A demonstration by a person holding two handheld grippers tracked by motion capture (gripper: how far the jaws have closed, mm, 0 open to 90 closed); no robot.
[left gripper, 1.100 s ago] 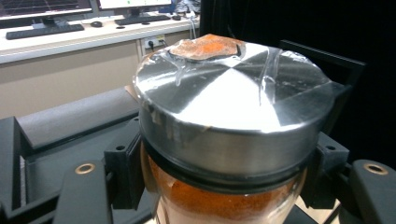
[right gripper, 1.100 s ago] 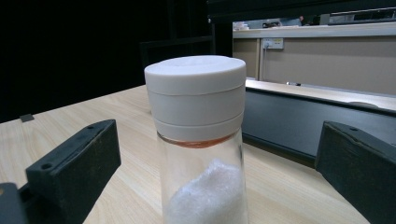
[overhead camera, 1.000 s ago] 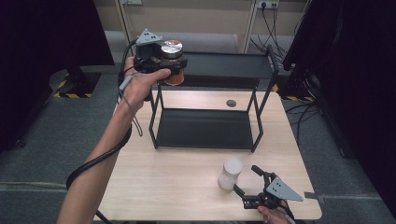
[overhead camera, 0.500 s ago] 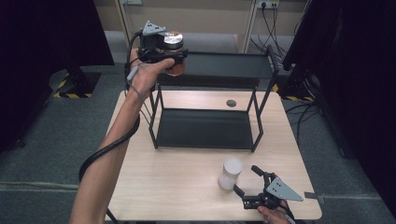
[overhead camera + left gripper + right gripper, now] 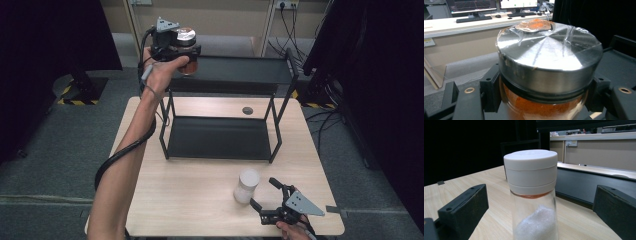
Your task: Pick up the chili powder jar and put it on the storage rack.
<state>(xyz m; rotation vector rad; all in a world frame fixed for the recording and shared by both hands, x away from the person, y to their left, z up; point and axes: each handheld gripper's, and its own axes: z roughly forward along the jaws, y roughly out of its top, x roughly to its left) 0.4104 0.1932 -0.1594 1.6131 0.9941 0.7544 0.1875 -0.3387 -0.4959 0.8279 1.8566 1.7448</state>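
Observation:
My left gripper [image 5: 186, 55] is shut on a glass jar [image 5: 186, 44] of orange powder with a metal lid, held at the left end of the black rack's top shelf [image 5: 240, 67]. Up close the jar [image 5: 549, 75] sits tight between the black jaws, its lid smeared with orange residue. My right gripper [image 5: 266, 194] stands open near the table's front right. A clear shaker [image 5: 247, 186] with a white cap stands upright just beyond its jaws. In the right gripper view the shaker [image 5: 532, 195], part full of white grains, stands between the two spread jaws, untouched.
The black two-tier rack stands mid-table, its lower shelf [image 5: 217, 137] bare. A dark round hole [image 5: 247, 110] marks the wooden tabletop [image 5: 190, 195] behind the rack. Cables and dark curtains surround the table on the grey floor.
My left hand has carried the jar rightward and slightly farther onto the rack's top shelf end. The right gripper and the shaker have kept still.

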